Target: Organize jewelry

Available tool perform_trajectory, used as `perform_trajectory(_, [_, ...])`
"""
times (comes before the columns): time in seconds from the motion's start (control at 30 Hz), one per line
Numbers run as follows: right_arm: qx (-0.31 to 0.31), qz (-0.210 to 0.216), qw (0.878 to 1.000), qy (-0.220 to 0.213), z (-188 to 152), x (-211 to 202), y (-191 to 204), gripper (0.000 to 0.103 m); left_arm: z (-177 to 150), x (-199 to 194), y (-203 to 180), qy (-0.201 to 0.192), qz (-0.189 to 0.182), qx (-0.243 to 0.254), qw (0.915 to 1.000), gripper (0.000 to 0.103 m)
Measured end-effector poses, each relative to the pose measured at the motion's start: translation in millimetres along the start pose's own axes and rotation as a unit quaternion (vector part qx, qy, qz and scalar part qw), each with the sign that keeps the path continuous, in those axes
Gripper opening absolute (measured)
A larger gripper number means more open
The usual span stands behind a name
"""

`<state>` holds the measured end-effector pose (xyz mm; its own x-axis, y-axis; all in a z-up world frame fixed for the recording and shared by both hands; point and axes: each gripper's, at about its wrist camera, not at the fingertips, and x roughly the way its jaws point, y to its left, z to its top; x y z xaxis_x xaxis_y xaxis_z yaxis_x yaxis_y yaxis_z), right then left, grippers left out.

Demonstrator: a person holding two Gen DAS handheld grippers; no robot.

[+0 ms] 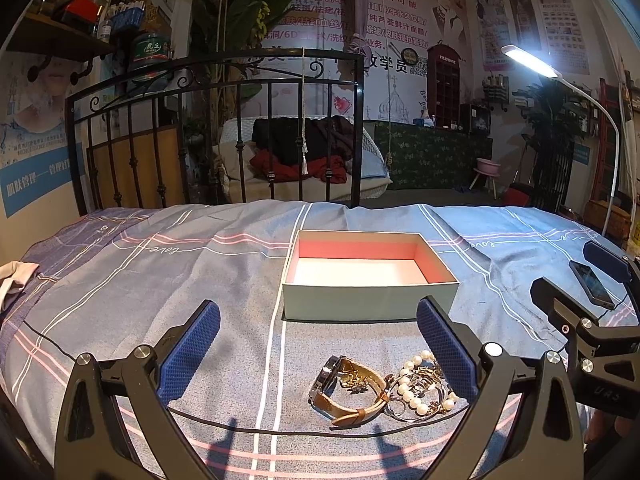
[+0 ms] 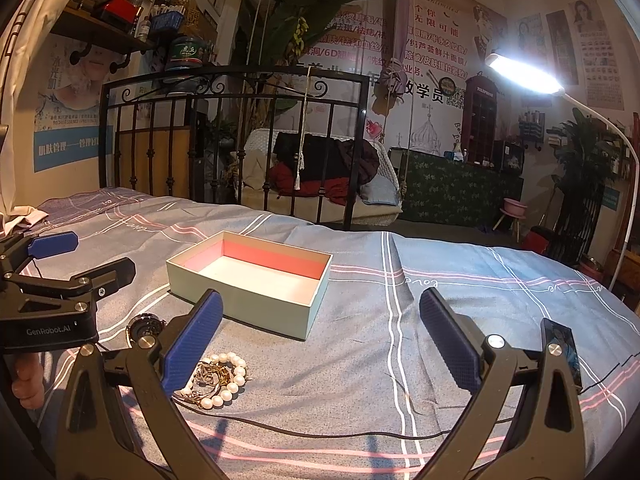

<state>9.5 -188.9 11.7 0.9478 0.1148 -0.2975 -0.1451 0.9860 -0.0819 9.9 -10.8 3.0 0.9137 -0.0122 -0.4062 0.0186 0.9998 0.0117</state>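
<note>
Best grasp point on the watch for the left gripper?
Probably the tan strap loop, from above. The watch lies on its side with its case at the left end, so the strap stands on edge as a thin band. Left gripper is open; keep away from the pearl bracelet on the right.

plaid bedsheet (image 1: 160, 280) | phone (image 2: 560, 350) — lying on it | black cable (image 2: 320, 428) | lamp (image 2: 520, 70) — lit, possibly floor-standing
</note>
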Motion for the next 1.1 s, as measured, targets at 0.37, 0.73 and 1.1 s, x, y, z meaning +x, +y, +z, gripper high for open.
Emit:
perform_trajectory(0.37, [0.002, 0.001, 1.0, 0.01, -1.3, 6.4, 3.5, 0.097, -0.3, 6.2, 0.3, 0.009, 0.002, -0.001, 1.0, 0.096])
perform_trajectory(0.73, [0.006, 0.003, 1.0, 0.022, -3.2, 13.8, 4.1, 0.097, -2.0, 15.8, 4.3, 0.026, 0.004, -0.001, 0.9997, 0.096])
perform_trajectory(1.1, [0.013, 0.004, 0.998, 0.06, -3.8, 29.4, 0.3, 0.097, -4.6, 28.3, 6.1, 0.075, 0.018, 0.009, 0.997, 0.096])
